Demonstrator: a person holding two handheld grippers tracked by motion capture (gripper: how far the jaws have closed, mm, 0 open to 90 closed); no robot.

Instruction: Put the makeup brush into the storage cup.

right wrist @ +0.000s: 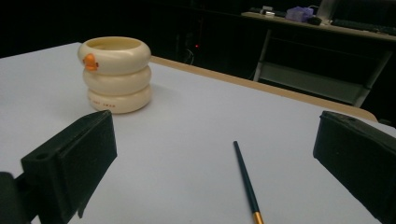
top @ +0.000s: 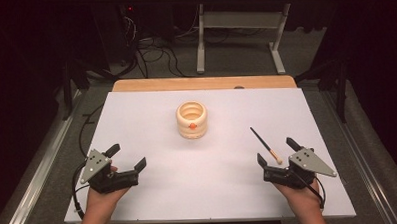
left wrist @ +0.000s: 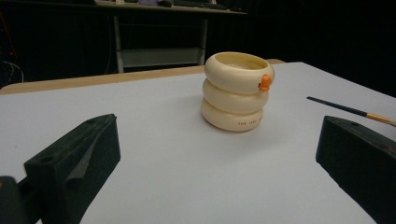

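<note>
Near the right edge of the white surface [top: 154, 203], toward its front corner, a thin paintbrush [top: 265, 145] lies flat, just ahead of the right gripper [top: 276, 150], whose jaws stand wide apart with nothing between them. The left gripper [top: 128, 155] rests near the front left corner, also spread wide and empty. Nothing is grasped yet, so the work looks to be at its very start: the brush is untouched on the surface, and the cream ringed holder [top: 191, 120] with its small orange beak stands upright and empty near the middle, somewhat toward the far edge, well apart from the brush. As a judgement, picking up the brush and standing it in the holder is all still to do. The brush's long axis runs diagonally: its dark handle end points toward the far edge and slightly toward the holder, while the gold ferrule and pale bristle tip point toward the front right corner, close to the right gripper. In the right gripper view the handle [right wrist: 245, 179] lies between the open jaws, unpinched.
</note>
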